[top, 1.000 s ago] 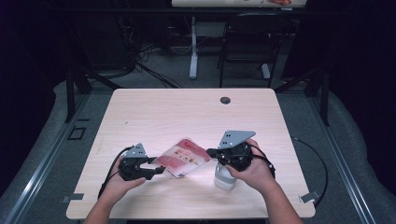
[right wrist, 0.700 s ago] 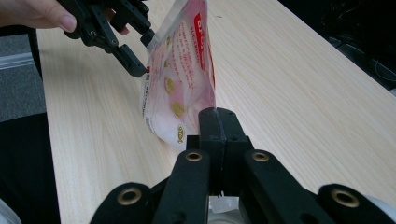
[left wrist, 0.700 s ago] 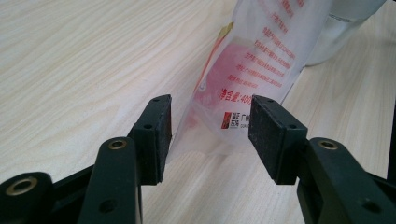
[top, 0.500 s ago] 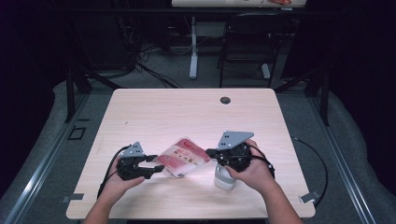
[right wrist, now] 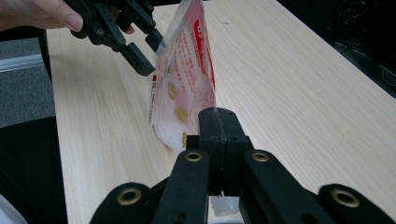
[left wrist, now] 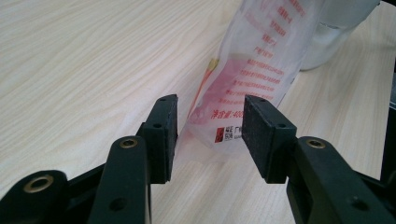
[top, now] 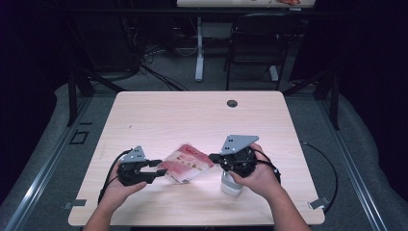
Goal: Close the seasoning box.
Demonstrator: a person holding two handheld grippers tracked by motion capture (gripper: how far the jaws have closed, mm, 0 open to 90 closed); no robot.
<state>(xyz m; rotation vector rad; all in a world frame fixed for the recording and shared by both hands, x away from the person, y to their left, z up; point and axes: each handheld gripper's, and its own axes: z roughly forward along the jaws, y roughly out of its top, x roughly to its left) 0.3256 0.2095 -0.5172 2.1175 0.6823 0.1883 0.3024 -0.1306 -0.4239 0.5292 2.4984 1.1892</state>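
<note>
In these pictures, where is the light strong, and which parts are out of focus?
High view: the table is lit and its surroundings are dark. Left gripper view: the pouch is brightly lit, its upper print soft. Right gripper view: the near jaws are sharp, the far table edge blurred.

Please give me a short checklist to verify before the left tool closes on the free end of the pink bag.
1. Right tool shut on the pink bag: ok, its pads are together on the bag's edge.
2. Bag end between the pads of the left tool: ok, the corner sits in the gap.
3. Left pads pressing the bag: not ok; the jaws have just been closing, but a gap remains.
4. Bag lifted off the table: cannot tell; its lower edge looks very near the wood.
5. White container under the right hand is stable: cannot tell.
</note>
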